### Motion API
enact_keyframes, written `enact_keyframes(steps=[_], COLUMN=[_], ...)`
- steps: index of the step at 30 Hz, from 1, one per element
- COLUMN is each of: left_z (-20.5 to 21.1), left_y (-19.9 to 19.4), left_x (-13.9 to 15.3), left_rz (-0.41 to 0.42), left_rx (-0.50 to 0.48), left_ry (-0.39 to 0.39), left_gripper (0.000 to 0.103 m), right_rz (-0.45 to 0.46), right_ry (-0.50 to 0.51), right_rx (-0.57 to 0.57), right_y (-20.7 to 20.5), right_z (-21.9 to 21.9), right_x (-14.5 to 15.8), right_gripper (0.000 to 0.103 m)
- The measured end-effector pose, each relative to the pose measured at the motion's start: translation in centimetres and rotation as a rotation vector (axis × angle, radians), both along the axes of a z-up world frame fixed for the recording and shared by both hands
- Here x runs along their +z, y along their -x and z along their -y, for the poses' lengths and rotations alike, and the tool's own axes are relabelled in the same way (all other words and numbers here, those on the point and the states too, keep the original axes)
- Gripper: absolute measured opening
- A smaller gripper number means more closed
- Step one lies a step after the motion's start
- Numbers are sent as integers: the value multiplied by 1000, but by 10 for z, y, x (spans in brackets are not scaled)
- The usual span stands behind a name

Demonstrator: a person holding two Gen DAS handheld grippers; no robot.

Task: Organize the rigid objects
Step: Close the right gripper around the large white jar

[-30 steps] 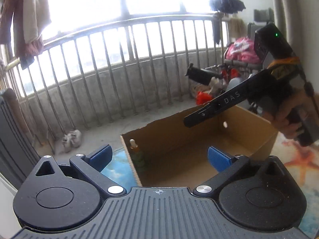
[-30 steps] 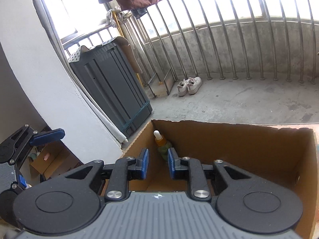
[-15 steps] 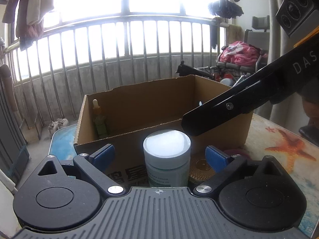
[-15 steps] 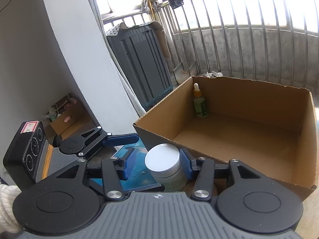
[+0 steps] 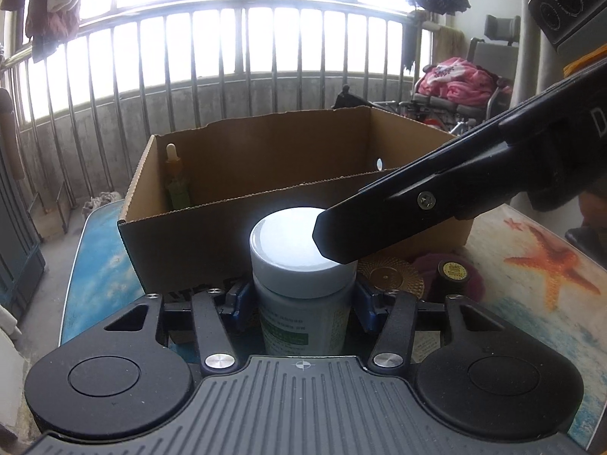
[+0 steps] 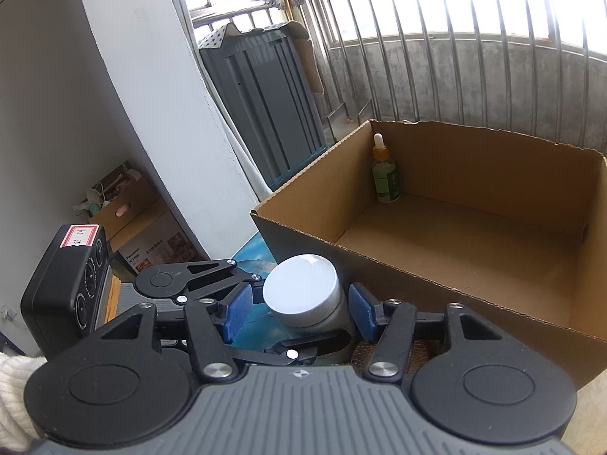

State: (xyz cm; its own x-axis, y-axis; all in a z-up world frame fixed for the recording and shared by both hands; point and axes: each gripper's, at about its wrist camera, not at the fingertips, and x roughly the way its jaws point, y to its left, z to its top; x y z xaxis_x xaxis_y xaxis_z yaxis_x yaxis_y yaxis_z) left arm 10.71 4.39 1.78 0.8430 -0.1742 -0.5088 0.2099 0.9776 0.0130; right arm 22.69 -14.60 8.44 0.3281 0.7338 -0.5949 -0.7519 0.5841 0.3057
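A white-lidded jar (image 5: 299,261) with a green label stands on the table in front of an open cardboard box (image 5: 197,242). My left gripper (image 5: 301,301) is shut on the jar's body, blue pads against both sides. My right gripper (image 6: 299,309) is open around the jar's lid (image 6: 299,288), its pads a little apart from it; its finger crosses over the lid in the left wrist view (image 5: 417,204). A green dropper bottle (image 6: 385,174) stands upright in the box's far left corner; it also shows in the left wrist view (image 5: 176,178).
A gold round tin (image 5: 390,278) and a small dark jar (image 5: 451,275) on a purple item sit right of the white jar. The table (image 5: 531,265) has a starfish print. Beyond are a balcony railing, a grey cabinet (image 6: 265,87) and a white wall.
Both grippers came down from above the box to the jar in front of it. My left gripper closed on the jar's body. My right gripper stayed open around the lid.
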Motion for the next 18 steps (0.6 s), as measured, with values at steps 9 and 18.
enact_keyframes(steps=[9,18], left_z=[0,-3], left_y=[11,20], left_x=[-8,21], left_rz=[20,26], left_rx=[-14,-40], left_ry=[16,8], left_gripper=[53,53], right_rz=[32,126], right_ry=[107,126], right_rx=[70,96], right_y=[10,35], right_z=[-31,-35], right_x=[-13,-5], right_gripper=[59,57])
